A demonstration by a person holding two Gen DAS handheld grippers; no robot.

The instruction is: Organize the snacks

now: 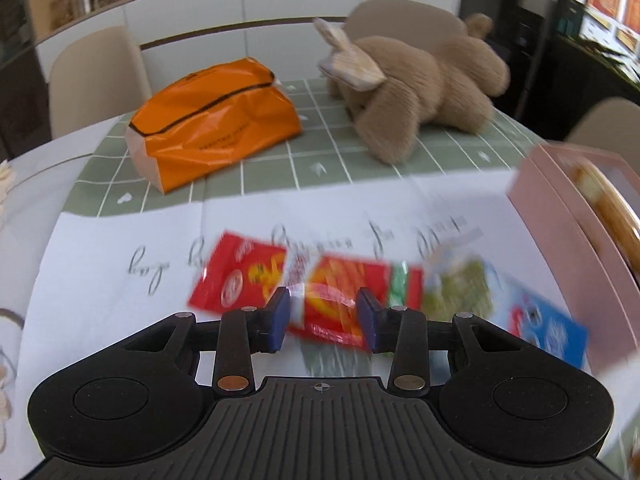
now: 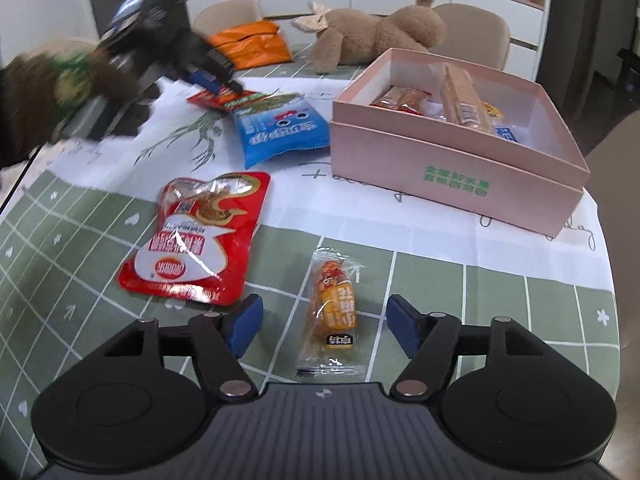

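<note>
Left gripper (image 1: 323, 316): jaws partly spread around a red snack packet (image 1: 340, 300), 1 blue pad on each side of it; frame is motion-blurred, so can't tell if the pads actually touch it. A second red packet (image 1: 238, 276) lies just left of it, and a blue-and-green bag (image 1: 500, 304) just right, all on the white printed cloth (image 1: 120, 280). Right wrist view shows the same left gripper (image 2: 224, 84) tipped down onto the red packets at the far edge of the cloth, next to the blue bag (image 2: 280, 132). Right gripper (image 2: 324, 326): jaws wide apart, holding nothing, straddling a small orange snack packet (image 2: 334, 312) lying flat on the green grid mat (image 2: 480, 300), pads well clear of it. Big red pouch (image 2: 200, 236) lies flat just left of that. Pink box (image 2: 460, 160) sits open on the right with several snacks inside. Orange bag (image 1: 216, 120) and plush toy (image 1: 420, 84) at the far end of the table.
</note>
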